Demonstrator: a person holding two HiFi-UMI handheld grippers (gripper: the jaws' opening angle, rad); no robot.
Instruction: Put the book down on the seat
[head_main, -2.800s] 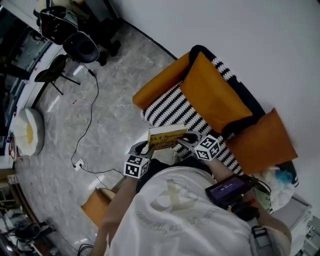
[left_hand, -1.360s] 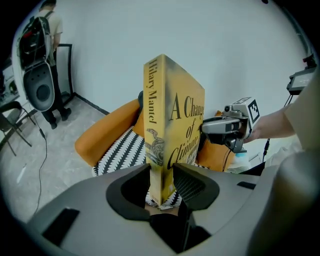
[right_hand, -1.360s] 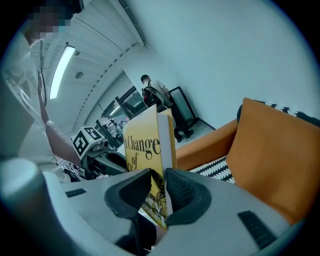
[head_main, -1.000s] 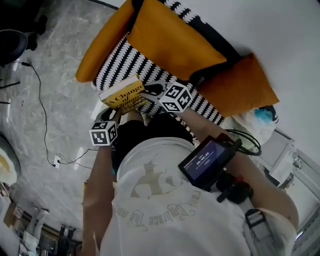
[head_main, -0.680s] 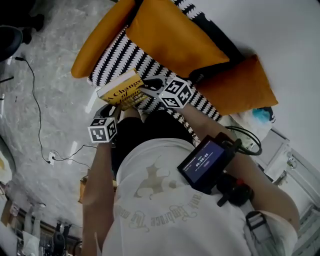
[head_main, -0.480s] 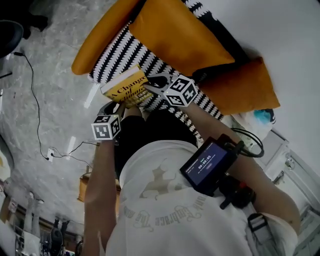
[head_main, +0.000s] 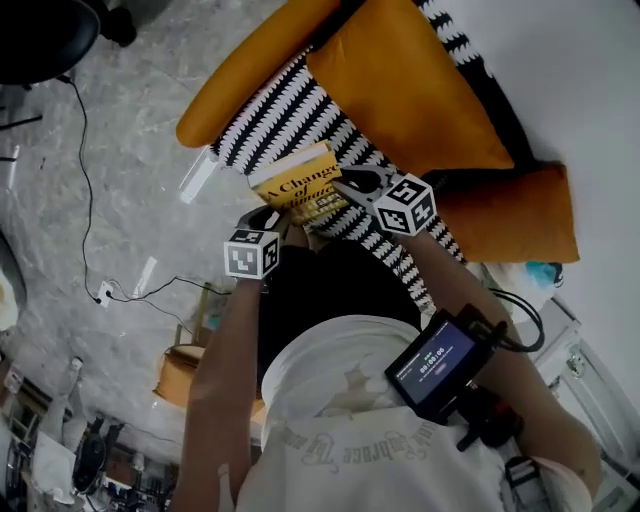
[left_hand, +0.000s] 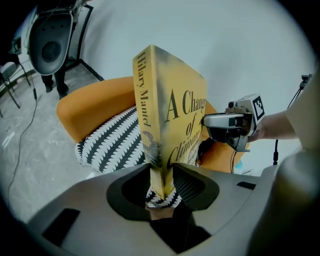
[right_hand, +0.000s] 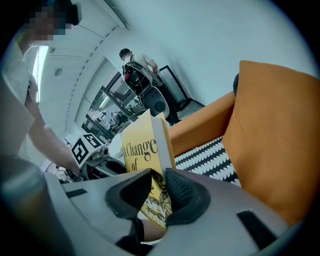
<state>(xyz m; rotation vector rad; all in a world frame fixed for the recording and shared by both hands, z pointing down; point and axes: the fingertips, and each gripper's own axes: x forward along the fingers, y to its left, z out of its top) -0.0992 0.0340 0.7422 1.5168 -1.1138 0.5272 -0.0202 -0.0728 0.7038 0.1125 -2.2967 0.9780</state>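
A yellow hardback book (head_main: 298, 184) hangs over the front edge of the armchair's black-and-white striped seat (head_main: 290, 105). My left gripper (head_main: 272, 216) is shut on its lower edge by the spine; in the left gripper view the book (left_hand: 172, 125) stands upright out of that gripper (left_hand: 162, 185). My right gripper (head_main: 345, 182) holds the opposite edge. In the right gripper view the book (right_hand: 142, 147) sits between the jaws of the right gripper (right_hand: 157, 192), which are closing on it, pads touching the covers. The seat (right_hand: 210, 157) lies just beyond.
An orange back cushion (head_main: 400, 80) and two orange armrests (head_main: 250, 70) (head_main: 520, 215) enclose the seat. A black cable (head_main: 85, 150) runs over the marble floor; a black office chair (head_main: 40, 35) stands at the top left. A brown box (head_main: 180, 370) sits near the person's legs.
The head view has swung, so the chair and book sit further right in it. Both grippers still hold the book at the seat's front edge.
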